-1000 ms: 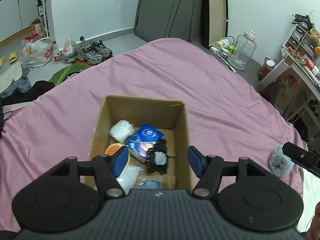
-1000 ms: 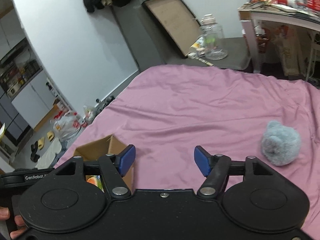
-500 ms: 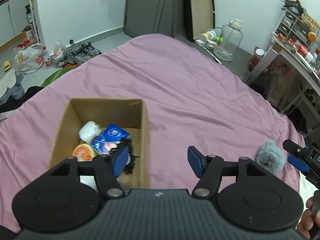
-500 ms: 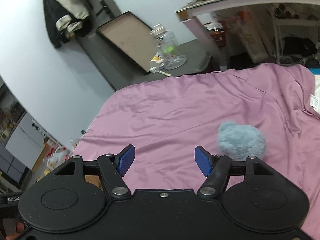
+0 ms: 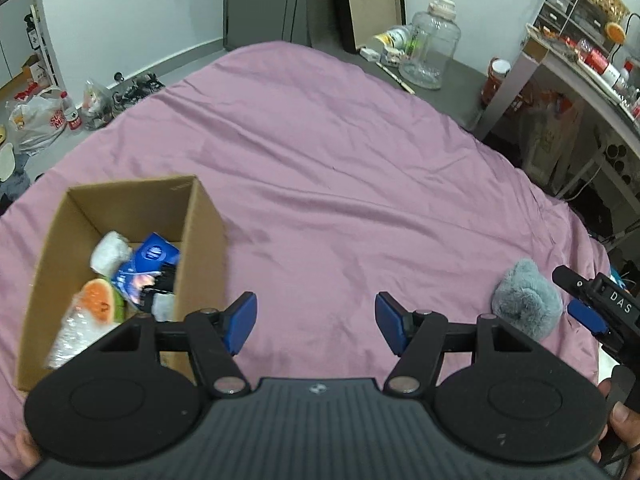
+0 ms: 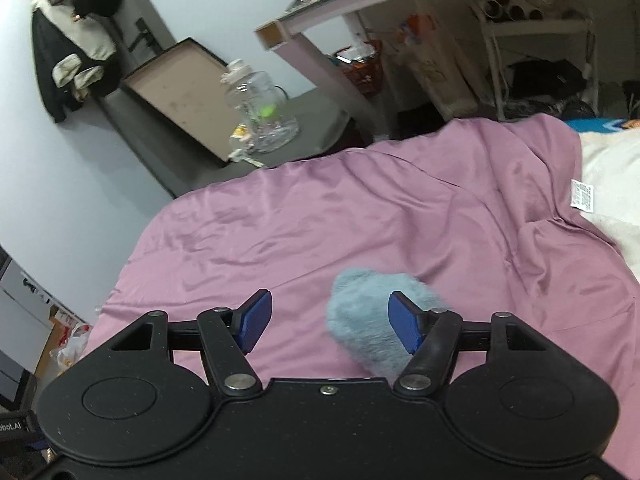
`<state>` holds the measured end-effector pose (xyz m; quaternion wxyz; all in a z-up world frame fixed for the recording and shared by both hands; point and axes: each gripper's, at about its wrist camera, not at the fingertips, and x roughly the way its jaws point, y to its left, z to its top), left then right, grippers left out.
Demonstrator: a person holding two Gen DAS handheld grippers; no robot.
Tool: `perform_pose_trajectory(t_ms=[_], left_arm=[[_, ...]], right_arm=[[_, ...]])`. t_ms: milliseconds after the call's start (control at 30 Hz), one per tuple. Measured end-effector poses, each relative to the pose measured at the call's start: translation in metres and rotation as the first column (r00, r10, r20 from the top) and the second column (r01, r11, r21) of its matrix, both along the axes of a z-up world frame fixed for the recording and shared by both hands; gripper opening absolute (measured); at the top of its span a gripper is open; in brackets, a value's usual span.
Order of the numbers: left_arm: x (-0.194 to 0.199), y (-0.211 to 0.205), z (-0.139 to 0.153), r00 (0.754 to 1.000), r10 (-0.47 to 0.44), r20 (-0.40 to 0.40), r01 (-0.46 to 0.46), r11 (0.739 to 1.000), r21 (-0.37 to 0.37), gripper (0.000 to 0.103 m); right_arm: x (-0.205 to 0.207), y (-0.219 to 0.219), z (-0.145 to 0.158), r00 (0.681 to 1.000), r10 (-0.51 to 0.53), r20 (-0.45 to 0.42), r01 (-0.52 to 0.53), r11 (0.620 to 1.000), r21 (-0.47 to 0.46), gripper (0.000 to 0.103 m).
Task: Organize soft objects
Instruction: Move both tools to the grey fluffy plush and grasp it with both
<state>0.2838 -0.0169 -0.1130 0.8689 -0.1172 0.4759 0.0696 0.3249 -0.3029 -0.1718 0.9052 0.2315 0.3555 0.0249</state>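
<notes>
My right tongs have swung over the grey fluffy toy near the bed's right edge, jaws wide, toy now between them. My left tongs, wide and empty, have drifted right of the cardboard box.

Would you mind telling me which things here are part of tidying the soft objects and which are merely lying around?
Part of the job:
- grey fluffy toy on the bedspread
- cardboard box already holding soft items
- right gripper, open, nearing the toy
- left gripper, open

Lying about:
- clear plastic jug
- shopping bag
- cluttered desk
</notes>
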Motion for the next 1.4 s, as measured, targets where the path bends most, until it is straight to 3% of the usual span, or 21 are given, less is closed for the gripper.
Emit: perform_pose_trajectory(t_ms=[367, 633, 700, 867, 967, 1233, 1400], left_arm=[[0.027, -0.032, -0.03, 0.998, -0.032, -0.056, 0.032, 0.999, -0.005, 0.064], [0.041, -0.044, -0.04, 0.997, -0.045, -0.069, 0.044, 0.999, -0.012, 0.064], [0.043, -0.047, -0.04, 0.996, -0.048, -0.072, 0.047, 0.999, -0.015, 0.064], [0.046, -0.054, -0.04, 0.996, -0.059, -0.07, 0.058, 0.998, -0.015, 0.064], [0.048, -0.059, -0.037, 0.995, -0.069, -0.068, 0.068, 0.997, -0.019, 0.064], [0.05, -0.067, -0.024, 0.995, -0.096, -0.034, 0.095, 0.995, -0.031, 0.064], [0.05, -0.067, -0.026, 0.996, -0.083, -0.035, 0.08, 0.994, -0.08, 0.064]], right_arm=[[0.018, -0.036, -0.029, 0.995, -0.088, -0.048, 0.091, 0.994, 0.052, 0.064], [0.028, -0.05, -0.046, 0.989, -0.126, -0.073, 0.135, 0.981, 0.137, 0.044], [0.027, -0.055, -0.049, 0.986, -0.144, -0.08, 0.154, 0.976, 0.151, 0.033], [0.024, -0.067, -0.055, 0.966, -0.236, -0.107, 0.248, 0.961, 0.122, 0.029], [0.025, -0.065, -0.064, 0.963, -0.213, -0.165, 0.233, 0.966, 0.114, 0.029], [0.022, -0.032, -0.059, 0.983, 0.006, -0.182, 0.024, 0.987, 0.161, 0.033], [0.022, -0.021, -0.053, 0.982, 0.061, -0.177, -0.032, 0.986, 0.162, 0.036]])
